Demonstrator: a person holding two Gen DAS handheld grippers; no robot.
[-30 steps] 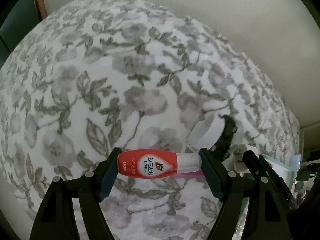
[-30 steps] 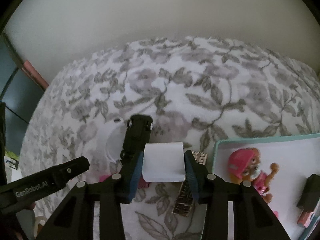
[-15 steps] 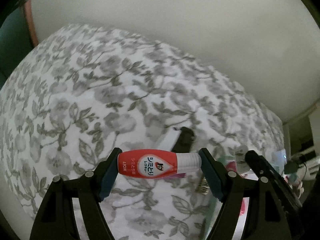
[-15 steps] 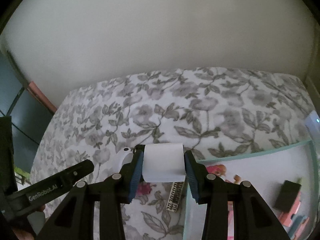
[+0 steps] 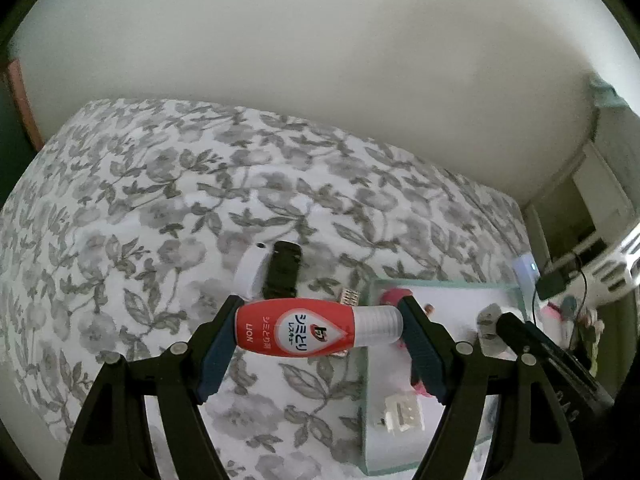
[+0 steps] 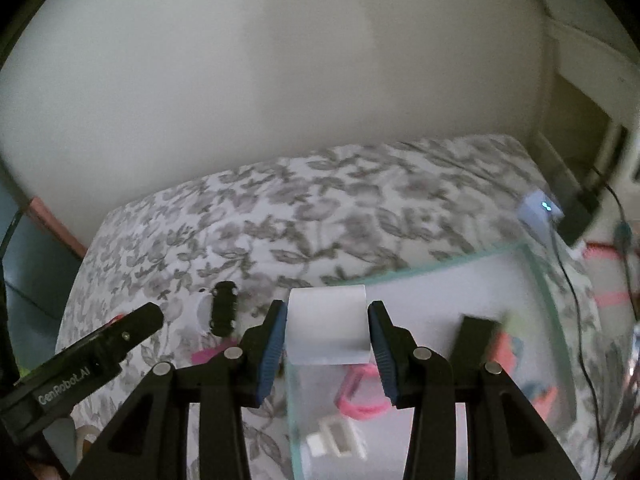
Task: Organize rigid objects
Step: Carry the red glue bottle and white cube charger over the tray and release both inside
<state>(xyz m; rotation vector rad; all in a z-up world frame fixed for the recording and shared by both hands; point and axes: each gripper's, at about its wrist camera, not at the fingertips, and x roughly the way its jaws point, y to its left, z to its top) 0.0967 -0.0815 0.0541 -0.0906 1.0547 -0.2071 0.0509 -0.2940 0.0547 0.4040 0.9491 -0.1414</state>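
Our left claw [image 5: 320, 334] clenches a red-and-white plastic bottle [image 5: 316, 333] end to end; our right claw [image 6: 327, 330] grips a white rectangular block [image 6: 327, 326]. Both hang above the floral bed [image 5: 160, 208], with the teal-rimmed white tray [image 5: 440, 283] at four o'clock, probably their destination.

A home bedroom: a bed [image 5: 168, 216] under a grey floral cover meets a plain pale wall [image 5: 320, 48], with a charger [image 6: 538, 210] and cable at its edge and a tray [image 6: 536, 272] of toys on it.
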